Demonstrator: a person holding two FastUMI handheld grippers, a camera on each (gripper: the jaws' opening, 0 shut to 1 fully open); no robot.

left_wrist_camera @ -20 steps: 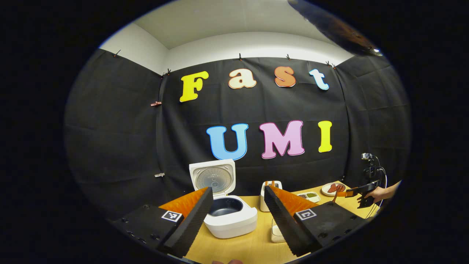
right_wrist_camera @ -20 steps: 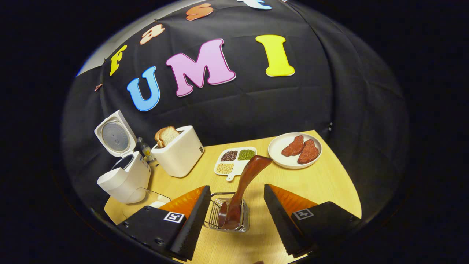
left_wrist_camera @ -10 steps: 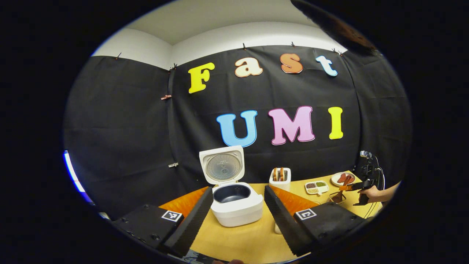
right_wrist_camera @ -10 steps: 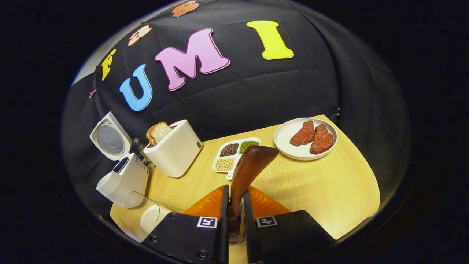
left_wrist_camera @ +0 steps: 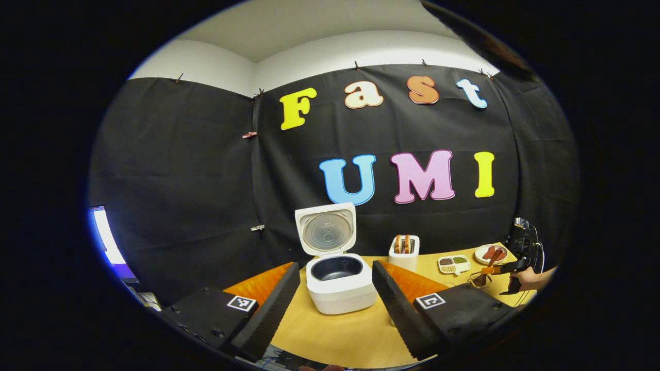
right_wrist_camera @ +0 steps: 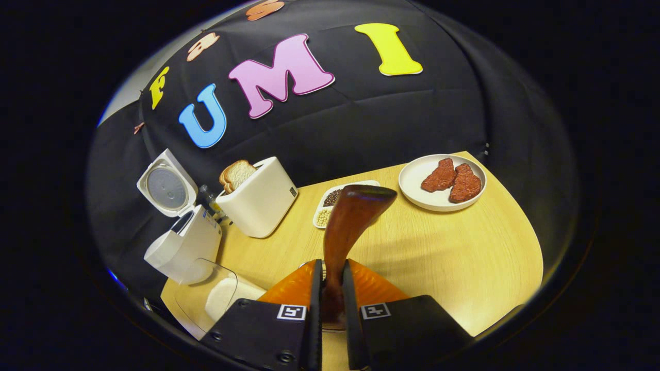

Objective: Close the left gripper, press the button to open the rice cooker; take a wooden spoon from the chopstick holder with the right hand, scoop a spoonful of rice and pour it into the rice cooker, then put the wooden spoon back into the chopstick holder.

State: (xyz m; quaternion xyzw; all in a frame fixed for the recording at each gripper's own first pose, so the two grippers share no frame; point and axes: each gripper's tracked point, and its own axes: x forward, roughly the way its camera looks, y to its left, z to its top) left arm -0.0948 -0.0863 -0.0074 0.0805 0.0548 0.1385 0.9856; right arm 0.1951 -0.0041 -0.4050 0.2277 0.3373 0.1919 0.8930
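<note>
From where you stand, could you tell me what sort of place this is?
Probably a staged kitchen table in a recording booth: an open rice cooker, a toaster holding bread and a plate of meat sit on a wooden table against black cloth.

**Even overhead light, strong fisheye bend**

Both views are bright and sharp at centre. The table (right_wrist_camera: 454,257) carries soft glare and faint shadows. Straight lines bow outward near the rims, where a thin blue fringe and slight blur appear
</note>
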